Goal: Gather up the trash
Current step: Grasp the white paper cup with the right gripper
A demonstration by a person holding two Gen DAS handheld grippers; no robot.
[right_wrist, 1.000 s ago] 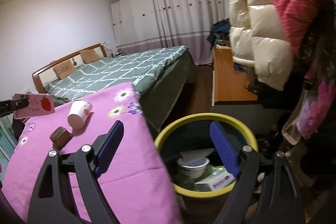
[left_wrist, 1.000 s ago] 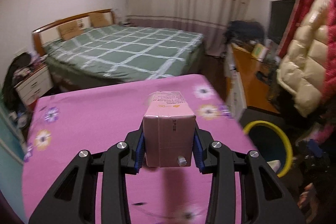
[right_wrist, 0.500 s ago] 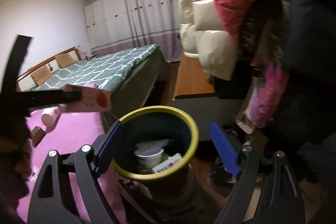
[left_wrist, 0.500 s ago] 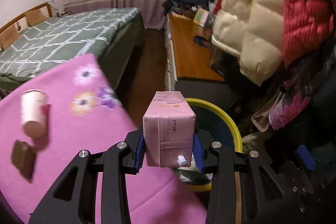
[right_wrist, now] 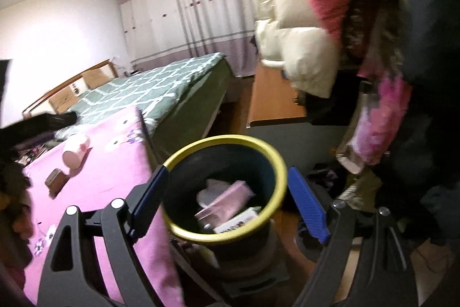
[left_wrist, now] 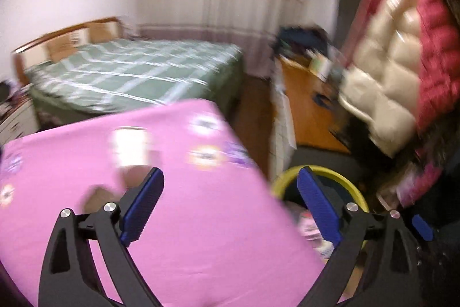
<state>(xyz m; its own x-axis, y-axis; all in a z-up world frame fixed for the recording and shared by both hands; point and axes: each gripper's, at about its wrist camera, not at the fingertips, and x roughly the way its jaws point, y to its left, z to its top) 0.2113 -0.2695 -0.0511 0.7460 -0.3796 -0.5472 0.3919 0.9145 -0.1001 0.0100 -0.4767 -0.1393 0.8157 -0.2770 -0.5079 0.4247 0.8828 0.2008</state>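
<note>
My left gripper [left_wrist: 230, 173] hangs over the pink flowered tablecloth [left_wrist: 187, 220]; its jaws are opening and nothing is between them. A pink milk carton [right_wrist: 230, 197] lies inside the dark bin with the yellow rim [right_wrist: 224, 137], on top of other trash. My right gripper [right_wrist: 227, 171] is open and holds nothing, just above the bin. On the table lie a tipped white paper cup [right_wrist: 76, 153] and a small brown packet [right_wrist: 56, 179]. The left wrist view is blurred; it shows the cup [left_wrist: 129, 146] ahead of the left fingers and the bin rim [left_wrist: 333, 171] at the right.
A bed with a green checked cover [right_wrist: 161, 88] stands behind the table. A wooden desk [right_wrist: 273, 102] and hanging puffy coats [right_wrist: 290, 33] crowd the right side. The bin stands on the floor right beside the table's edge [right_wrist: 146, 146].
The left gripper let go of the pink carton, which now lies in the bin. The left view has swung back from the bin to the table. The right gripper sits closer over the bin.
</note>
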